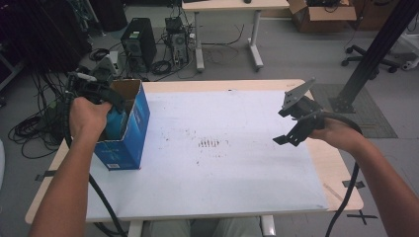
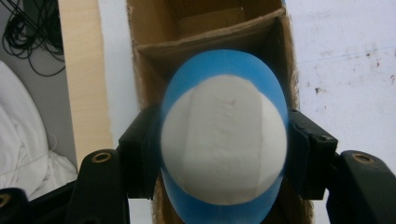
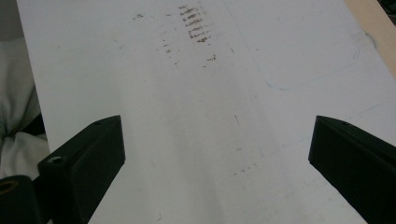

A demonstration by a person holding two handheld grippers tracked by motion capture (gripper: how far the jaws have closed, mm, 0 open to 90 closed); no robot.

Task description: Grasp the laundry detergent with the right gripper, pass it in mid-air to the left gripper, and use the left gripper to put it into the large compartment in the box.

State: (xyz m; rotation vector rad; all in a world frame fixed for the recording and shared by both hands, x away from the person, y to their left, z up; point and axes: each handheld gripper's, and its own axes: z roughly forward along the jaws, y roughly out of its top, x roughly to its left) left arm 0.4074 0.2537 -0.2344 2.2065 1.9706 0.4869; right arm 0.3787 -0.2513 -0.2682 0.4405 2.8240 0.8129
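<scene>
Nearest, in the left gripper view, a blue and white egg-shaped object [image 2: 224,140] is seen clamped between the two black jaws of the left gripper [image 2: 224,154], the pads pressed against its sides; its lower end is cut off by the picture's bottom edge, and what kind of thing it is cannot be made out. Just beyond it the open top of a cardboard box [image 2: 205,32] is seen, brown inside, with an inner wall crossing it; the box's floor is hidden by the object. From the high view the same blue box [image 1: 131,123] is found standing upright at the left edge of the table [image 1: 232,85], and the left gripper [image 1: 106,98] is held at its open mouth, with the jaws and the object largely masked by the left hand [image 1: 88,116] and the box wall. Over the right side, the right gripper [image 1: 289,133] is held above the white sheet [image 1: 222,168], well apart from the box. In the right gripper view its jaws are seen spread wide with nothing between them, above the stained sheet [image 3: 201,116]. Farther off, a computer tower [image 1: 139,42] and tangled cables are set on the floor.
</scene>
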